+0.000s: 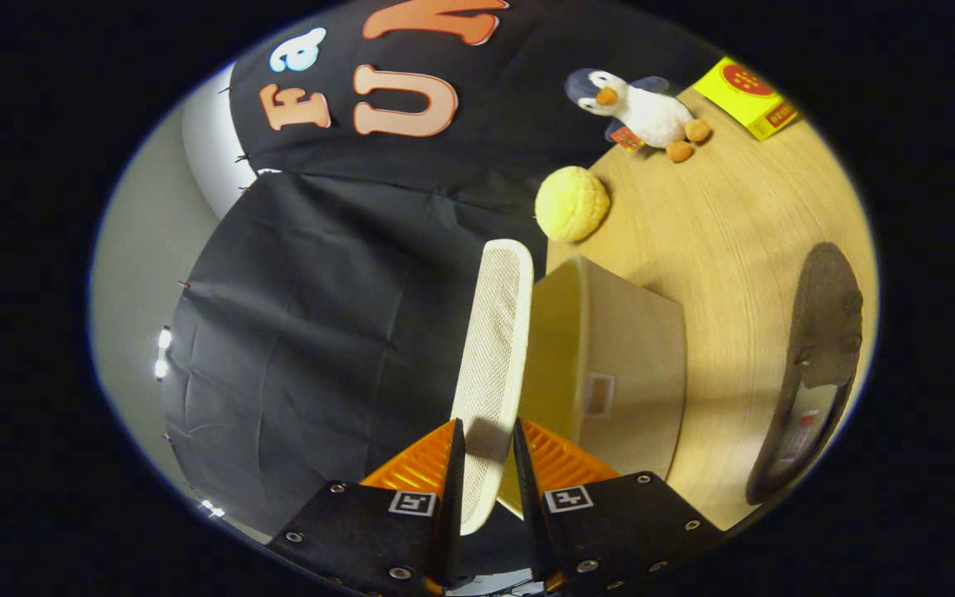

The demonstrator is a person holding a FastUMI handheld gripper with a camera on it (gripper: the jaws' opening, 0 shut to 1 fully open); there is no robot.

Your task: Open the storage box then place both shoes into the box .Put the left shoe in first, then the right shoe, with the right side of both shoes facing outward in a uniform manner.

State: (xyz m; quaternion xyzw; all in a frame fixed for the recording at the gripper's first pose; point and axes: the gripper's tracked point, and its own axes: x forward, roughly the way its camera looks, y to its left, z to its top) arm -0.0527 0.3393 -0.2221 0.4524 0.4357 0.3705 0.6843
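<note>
The storage box's lid (pixel 494 348) is pinched edge-on between the 2 fingers of the tongs (pixel 487 464), nearly closed, and held raised, presumably to expose the box (pixel 610 365). 1 dark shoe (pixel 817 365) lies well apart on the surface (pixel 726 224).

Count of items on desk (pixel 718 240)
1 storage box (pixel 618 365), 1 lid (pixel 494 356), 1 shoe (pixel 817 365), 1 penguin (pixel 639 108), 1 ball (pixel 571 204), 1 yellow carton (pixel 747 97).
</note>
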